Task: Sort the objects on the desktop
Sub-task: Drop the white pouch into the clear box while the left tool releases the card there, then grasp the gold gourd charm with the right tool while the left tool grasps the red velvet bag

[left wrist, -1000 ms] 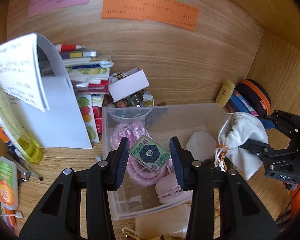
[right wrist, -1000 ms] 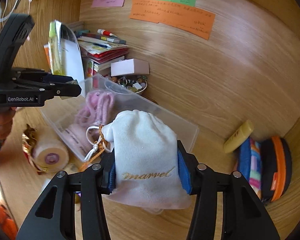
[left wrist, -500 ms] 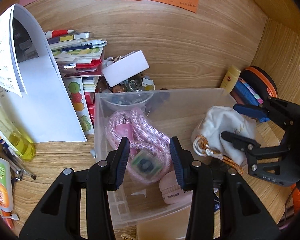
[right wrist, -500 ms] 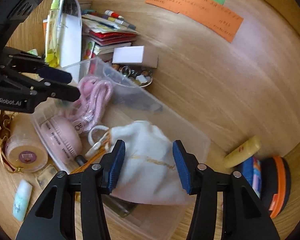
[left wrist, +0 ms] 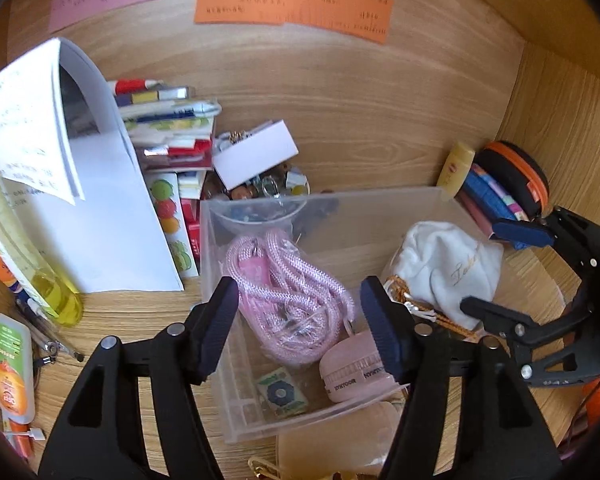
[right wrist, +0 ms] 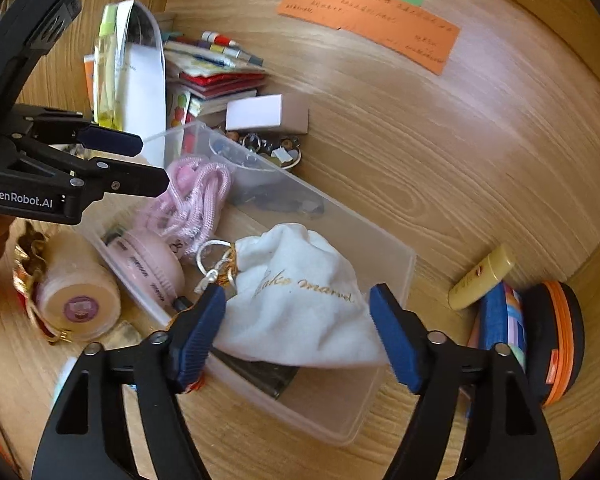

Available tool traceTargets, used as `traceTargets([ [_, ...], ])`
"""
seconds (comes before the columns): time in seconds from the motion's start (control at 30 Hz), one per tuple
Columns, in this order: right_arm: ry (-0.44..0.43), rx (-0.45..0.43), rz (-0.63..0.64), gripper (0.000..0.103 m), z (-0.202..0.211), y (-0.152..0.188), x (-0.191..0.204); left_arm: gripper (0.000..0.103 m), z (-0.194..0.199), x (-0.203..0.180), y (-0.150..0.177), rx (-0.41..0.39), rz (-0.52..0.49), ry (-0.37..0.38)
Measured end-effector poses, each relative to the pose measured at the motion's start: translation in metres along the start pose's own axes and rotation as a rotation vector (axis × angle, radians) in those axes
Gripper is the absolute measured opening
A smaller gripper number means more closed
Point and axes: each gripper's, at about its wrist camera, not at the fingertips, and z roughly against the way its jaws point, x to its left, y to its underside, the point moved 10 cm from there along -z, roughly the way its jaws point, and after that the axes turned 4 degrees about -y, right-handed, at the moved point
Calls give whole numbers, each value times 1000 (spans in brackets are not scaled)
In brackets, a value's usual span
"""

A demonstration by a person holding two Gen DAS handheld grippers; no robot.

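We see the clear bin holding a pink rope, a pink fan, a green tile and the white pouch. Our left gripper and right gripper hover over it, fingers wide and holding nothing.

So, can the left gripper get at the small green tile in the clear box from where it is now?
Probably yes. The left gripper is open right above the clear box, which has no lid, and the green tile lies uncovered on the bottom, beside the pink rope.

Both wrist views close above, angled down at one shared clear bin
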Motion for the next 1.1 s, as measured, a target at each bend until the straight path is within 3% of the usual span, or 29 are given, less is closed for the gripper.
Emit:
traceTargets([
  [0.17,3,-35,-57,82,19,-2,-1,71,17,3,-4,-35,15,-8],
  [0.23,4,-43,-83,88,25,-1,-2,71,26,3,-5,-53,9,-17],
  [0.4,-7,-75,-117,89,43,2,4,74,51,0,3,-80,-24,-33],
  [0.47,-10,-83,-120,89,49,3,7,78,58,0,9,-85,-32,-40],
  [0.53,-19,-96,-128,90,56,4,11,90,66,0,16,-91,-35,-46],
  [0.7,-34,-113,-143,97,65,11,20,91,81,2,33,-95,-56,-70],
  [1.1,-83,-25,-249,98,34,42,35,91,73,-1,87,-10,-83,-68],
])
